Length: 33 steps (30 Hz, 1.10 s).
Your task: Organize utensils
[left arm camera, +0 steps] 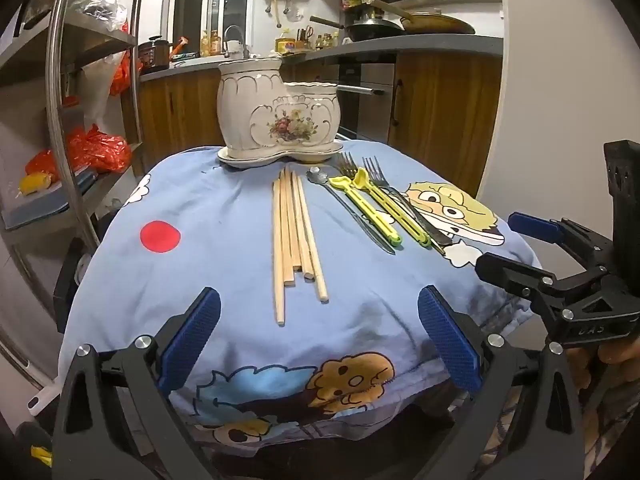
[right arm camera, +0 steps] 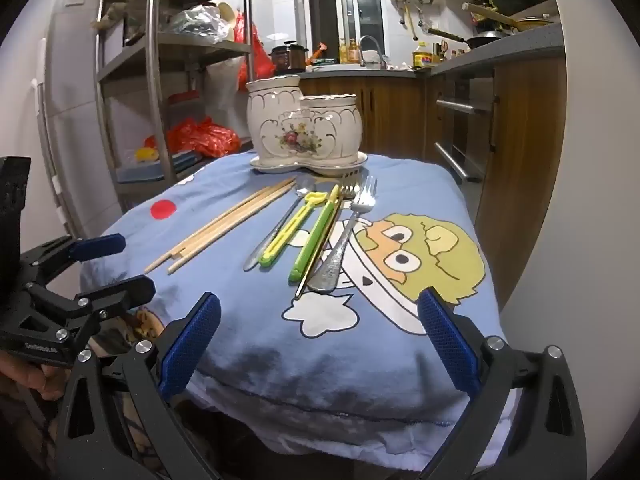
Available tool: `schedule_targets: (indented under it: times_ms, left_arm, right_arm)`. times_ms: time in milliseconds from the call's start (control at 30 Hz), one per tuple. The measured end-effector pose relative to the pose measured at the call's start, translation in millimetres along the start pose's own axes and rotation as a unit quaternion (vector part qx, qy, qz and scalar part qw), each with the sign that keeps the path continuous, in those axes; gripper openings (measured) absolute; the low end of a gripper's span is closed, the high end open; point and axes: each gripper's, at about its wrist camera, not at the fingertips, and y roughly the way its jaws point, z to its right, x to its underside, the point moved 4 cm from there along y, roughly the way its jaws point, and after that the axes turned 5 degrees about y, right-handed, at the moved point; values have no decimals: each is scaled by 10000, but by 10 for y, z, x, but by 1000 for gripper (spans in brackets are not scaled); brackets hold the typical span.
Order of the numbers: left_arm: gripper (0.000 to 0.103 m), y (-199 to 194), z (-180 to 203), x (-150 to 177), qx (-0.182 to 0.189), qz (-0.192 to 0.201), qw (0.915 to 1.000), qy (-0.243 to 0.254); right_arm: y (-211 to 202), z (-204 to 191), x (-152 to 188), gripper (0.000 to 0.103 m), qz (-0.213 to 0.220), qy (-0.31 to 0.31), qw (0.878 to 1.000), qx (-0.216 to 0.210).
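Note:
A white floral ceramic utensil holder [left arm camera: 278, 112] [right arm camera: 304, 124] with two compartments stands at the far edge of a table under a blue cartoon cloth [left arm camera: 224, 220] [right arm camera: 256, 300]. In front of it lie several wooden chopsticks [left arm camera: 296, 236] [right arm camera: 224, 224], a metal spoon [left arm camera: 344, 204] [right arm camera: 280, 224], two yellow-green plastic utensils [left arm camera: 372, 208] [right arm camera: 316, 236] and two metal forks [left arm camera: 384, 188] [right arm camera: 348, 232]. My left gripper [left arm camera: 320, 336] [right arm camera: 116, 264] is open and empty at the near edge, before the chopsticks. My right gripper [right arm camera: 320, 336] [left arm camera: 516, 240] is open and empty, near the forks' handles.
A metal shelf rack [left arm camera: 80, 80] [right arm camera: 160, 60] with red bags stands to the left. A wooden kitchen counter [left arm camera: 440, 92] [right arm camera: 516, 120] with an oven, a sink and pans runs behind and to the right. The cloth hangs over the table's edges.

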Motion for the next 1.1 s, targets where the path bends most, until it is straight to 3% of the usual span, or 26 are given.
schedule_targets:
  times_ms: [267, 1100]
  left_arm:
    - [97, 25, 48, -13, -178, 22, 9998, 48]
    - [97, 57, -25, 19, -119, -15, 9999, -43]
  right_arm:
    - [-1, -8, 1, 98, 43, 3, 10000, -11]
    - [-5, -18, 2, 98, 61, 2, 10000, -13]
